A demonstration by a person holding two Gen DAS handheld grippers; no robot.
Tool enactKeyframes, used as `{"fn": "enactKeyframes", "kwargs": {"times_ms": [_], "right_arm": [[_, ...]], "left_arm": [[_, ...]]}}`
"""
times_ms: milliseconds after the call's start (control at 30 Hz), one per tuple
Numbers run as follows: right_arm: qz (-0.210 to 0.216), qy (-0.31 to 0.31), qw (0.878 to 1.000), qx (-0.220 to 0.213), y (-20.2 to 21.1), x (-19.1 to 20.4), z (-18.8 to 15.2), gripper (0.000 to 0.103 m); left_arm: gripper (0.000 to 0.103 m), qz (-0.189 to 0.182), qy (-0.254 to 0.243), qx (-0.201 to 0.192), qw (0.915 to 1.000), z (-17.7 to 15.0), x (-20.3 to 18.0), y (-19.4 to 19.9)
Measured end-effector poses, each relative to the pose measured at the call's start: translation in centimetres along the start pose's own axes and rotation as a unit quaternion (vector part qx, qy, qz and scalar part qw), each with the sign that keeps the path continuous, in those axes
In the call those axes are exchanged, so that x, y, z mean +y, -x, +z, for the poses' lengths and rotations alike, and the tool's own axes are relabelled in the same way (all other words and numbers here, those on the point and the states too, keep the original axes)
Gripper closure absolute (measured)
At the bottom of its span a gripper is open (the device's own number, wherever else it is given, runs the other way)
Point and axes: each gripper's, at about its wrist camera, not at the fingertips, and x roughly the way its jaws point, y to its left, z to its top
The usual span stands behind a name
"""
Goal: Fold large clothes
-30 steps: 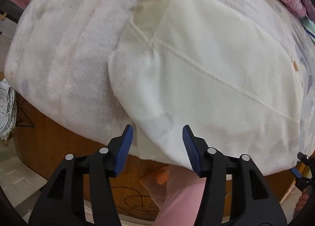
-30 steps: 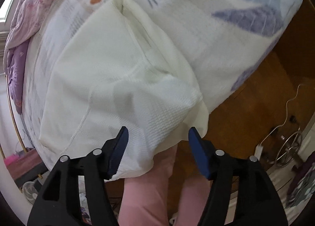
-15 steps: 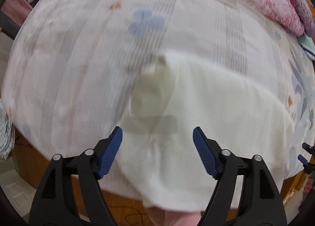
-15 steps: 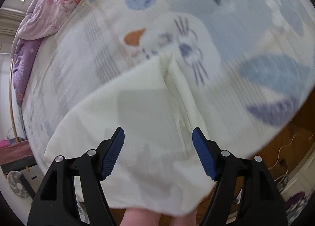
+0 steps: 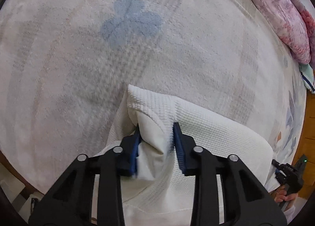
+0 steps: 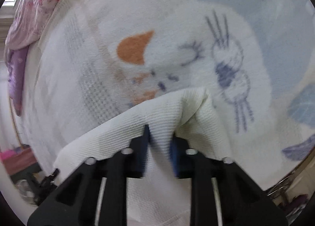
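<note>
Left gripper (image 5: 156, 130) clamped on a bunched corner of the cream waffle-knit garment (image 5: 212, 129), blue pads pressing the fabric from both sides. Right gripper (image 6: 159, 134) likewise pinching a raised fold of the garment (image 6: 122, 129). Ahead of both, patterned bedspread (image 5: 137, 49); pink floral quilt (image 5: 279, 15) far off.

- The left wrist view looks forward along the left gripper (image 5: 156, 137) and down onto the bed cover (image 5: 78, 58), very near it, with the pink quilt (image 5: 279, 15) at its upper right edge.
- The right wrist view looks along the right gripper (image 6: 159, 139), equally near (slightly blurred), with that quilt (image 6: 35, 7) at upper left.
- Both share the white garment (image 5: 216, 133) (image 6: 118, 133); each glimpses the other gripper at its edge.
</note>
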Motion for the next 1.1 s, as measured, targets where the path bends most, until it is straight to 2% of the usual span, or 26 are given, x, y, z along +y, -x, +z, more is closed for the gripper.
{"fn": "enactKeyframes", "kwargs": {"times_ms": [67, 133, 200, 233, 267, 300, 333, 400, 433, 467, 500, 533, 567, 600, 633, 733, 867, 933, 1033, 1100], "right_arm": [[-0.004, 0.033, 0.999, -0.03, 1.6, 1.0, 0.1, 0.093], [0.002, 0.033, 0.999, -0.043, 2.6, 1.2, 1.1, 0.095], [-0.001, 0.022, 0.999, -0.035, 2.0, 1.0, 2.2, 0.095], [-0.009, 0.022, 0.999, -0.024, 1.2, 1.0, 2.7, 0.093], [-0.02, 0.024, 0.999, -0.009, 0.4, 1.0, 3.1, 0.091], [-0.024, 0.011, 1.0, 0.003, 0.1, 0.8, 3.2, 0.083], [-0.017, -0.011, 1.0, 0.009, 0.0, 0.3, 3.4, 0.07], [0.029, -0.081, 0.996, 0.015, 0.1, -1.6, 3.5, 0.047], [0.067, -0.108, 0.992, 0.019, -0.2, -2.5, 3.7, 0.047], [0.072, -0.124, 0.989, 0.022, -0.6, -2.9, 4.0, 0.049], [0.067, -0.132, 0.989, 0.02, -0.8, -3.2, 4.1, 0.063], [0.046, -0.136, 0.99, 0.008, -1.1, -3.3, 4.3, 0.081], [0.033, -0.136, 0.99, 0.0, -1.1, -3.4, 4.3, 0.084], [0.032, -0.135, 0.99, -0.01, -1.0, -3.2, 4.1, 0.089], [0.027, -0.128, 0.991, -0.024, -0.4, -2.8, 3.9, 0.092], [0.034, -0.094, 0.993, -0.065, 2.9, -1.6, 3.2, 0.095], [0.064, -0.076, 0.991, -0.093, 7.7, -0.3, 3.6, 0.096], [0.074, -0.068, 0.989, -0.106, 9.3, 0.6, 4.2, 0.096], [0.097, -0.058, 0.984, -0.136, 11.5, 2.3, 7.3, 0.096], [0.109, -0.055, 0.982, -0.147, 11.9, 3.9, 10.6, 0.095]], "left_arm": [[0.074, 0.002, 0.003, 0.003, 1.0, 0.0, -0.2, 0.7], [0.073, 0.0, 0.005, 0.004, 1.0, 0.3, -0.2, 1.0], [0.063, 0.011, -0.002, 0.006, 0.9999, 0.9, -0.2, 0.6], [0.047, 0.027, 0.003, 0.008, 0.9996, 1.4, -0.2, 0.3], [0.036, 0.04, 0.01, 0.011, 0.9991, 1.8, 0.0, 0.0], [0.033, 0.044, 0.014, 0.014, 0.9988, 2.1, 0.1, -0.3], [0.032, 0.039, 0.021, 0.017, 0.9989, 2.4, 0.3, -0.7], [0.032, 0.016, 0.038, 0.023, 0.9989, 2.7, 0.9, -1.1], [0.032, -0.003, 0.052, 0.023, 0.9984, 2.9, 1.4, -1.3], [0.034, -0.022, 0.065, 0.018, 0.9975, 3.0, 1.8, -1.4], [0.042, -0.041, 0.079, 0.006, 0.996, 3.0, 2.4, -1.5], [0.065, -0.078, 0.1, -0.007, 0.9919, 3.0, 3.0, -1.5], [0.074, -0.089, 0.117, -0.005, 0.9892, 3.0, 3.2, -1.6], [0.078, -0.089, 0.126, -0.005, 0.988, 3.0, 3.1, -1.3], [0.08, -0.076, 0.115, -0.012, 0.9904, 3.2, 2.4, -0.6], [0.082, -0.049, 0.059, -0.043, 0.9961, 3.2, 0.4, 2.3], [0.082, -0.047, 0.052, -0.065, 0.9954, 3.8, -1.6, 6.1], [0.082, -0.059, 0.05, -0.087, 0.9932, 4.5, -2.6, 7.9], [0.082, -0.063, 0.02, -0.122, 0.9903, 6.6, -5.3, 9.9], [0.076, -0.07, 0.016, -0.128, 0.9891, 8.7, -7.0, 10.6]]}}
